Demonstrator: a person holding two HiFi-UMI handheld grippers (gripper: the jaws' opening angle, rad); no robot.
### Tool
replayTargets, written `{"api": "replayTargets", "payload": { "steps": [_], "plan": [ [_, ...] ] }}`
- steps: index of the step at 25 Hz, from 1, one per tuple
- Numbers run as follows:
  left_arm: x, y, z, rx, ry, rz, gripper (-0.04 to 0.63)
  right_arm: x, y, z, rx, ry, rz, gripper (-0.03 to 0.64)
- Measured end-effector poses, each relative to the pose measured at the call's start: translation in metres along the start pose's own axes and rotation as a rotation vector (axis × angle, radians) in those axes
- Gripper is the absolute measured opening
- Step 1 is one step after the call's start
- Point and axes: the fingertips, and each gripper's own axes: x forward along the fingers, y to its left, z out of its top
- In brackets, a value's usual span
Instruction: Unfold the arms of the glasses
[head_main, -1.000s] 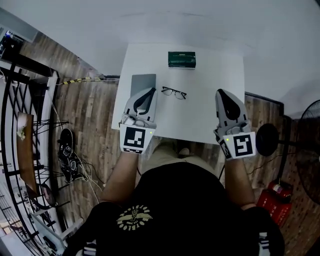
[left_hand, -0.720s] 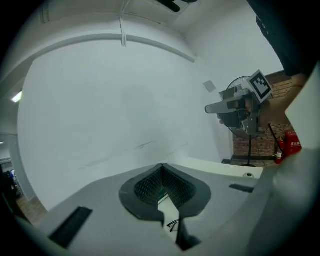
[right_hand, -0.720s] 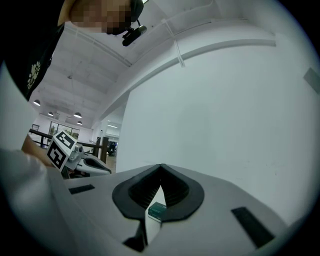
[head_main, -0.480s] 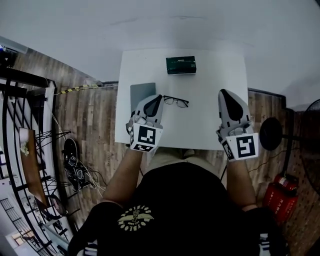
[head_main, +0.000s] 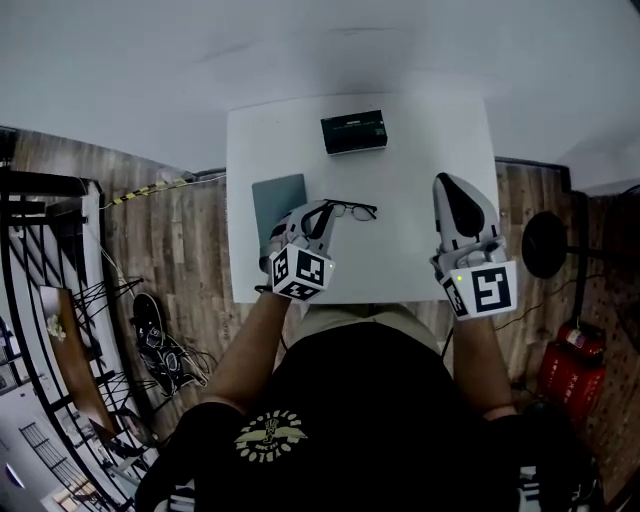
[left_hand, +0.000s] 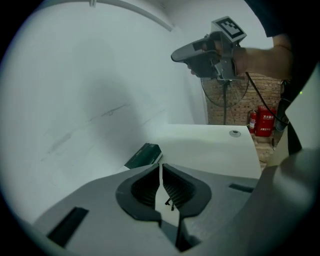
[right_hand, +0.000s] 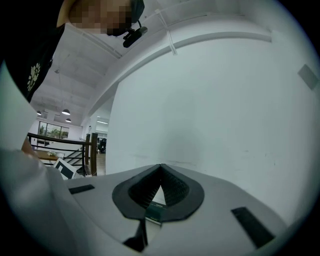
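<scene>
- Nearest the person, at the tabletop's near edge, the left gripper (head_main: 326, 210) tilts down toward the tabletop. Its jaws stand only a thin slit apart with nothing gripped.
- Through that slit, the left gripper view shows a small dark piece of thin frame lying just beyond the tips.
- The right gripper (head_main: 444, 181) hangs over the right side of the white tabletop (head_main: 420, 250). Its jaws are closed tip to tip on nothing, and it is well apart from the glasses.
- A flat grey rectangular pad (head_main: 275, 198) lies just left of the left gripper.
- The thin black-rimmed glasses (head_main: 352, 209) lie on bare tabletop near the middle, just beside the left jaw tips. I cannot tell whether they touch. The frame is too small here to show how the arms lie, so I judge the unfolding not yet begun.
- Farthest off, a dark green rectangular box (head_main: 354, 132) sits near the far edge, apart from the glasses.
- Risk: with jaws this narrow, a further push would probably shove the light frame across the smooth tabletop rather than take it.
- Risk: with the right gripper so far off, nothing braces the frame. An arm pulled by one gripper alone could drag the whole pair or spin it.
- Risk: closing on a lens or the bridge instead of an arm could scratch or twist the thin wire.
</scene>
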Motion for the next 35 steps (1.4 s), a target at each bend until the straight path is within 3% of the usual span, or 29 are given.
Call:
{"api": "replayTargets", "payload": {
  "steps": [6, 11, 20, 26, 35],
  "plan": [
    [0.030, -0.010, -0.020, 0.073, 0.103, -0.092, 0.009, 0.006, -0.013, -0.016, 0.021, 0.031, -0.051, 0.002],
    [0.054, -0.031, -0.041, 0.191, 0.176, -0.193, 0.041, 0.008, -0.019, -0.026, 0.033, 0.049, -0.083, 0.002],
    [0.086, -0.053, -0.070, 0.347, 0.280, -0.300, 0.087, 0.008, -0.036, -0.035, 0.052, 0.066, -0.131, 0.002],
    [0.097, -0.065, -0.084, 0.419, 0.343, -0.338, 0.089, 0.004, -0.041, -0.040, 0.061, 0.074, -0.144, 0.002],
    [0.112, -0.072, -0.091, 0.482, 0.397, -0.327, 0.089, -0.005, -0.048, -0.042, 0.070, 0.079, -0.155, 0.002]
  ]
}}
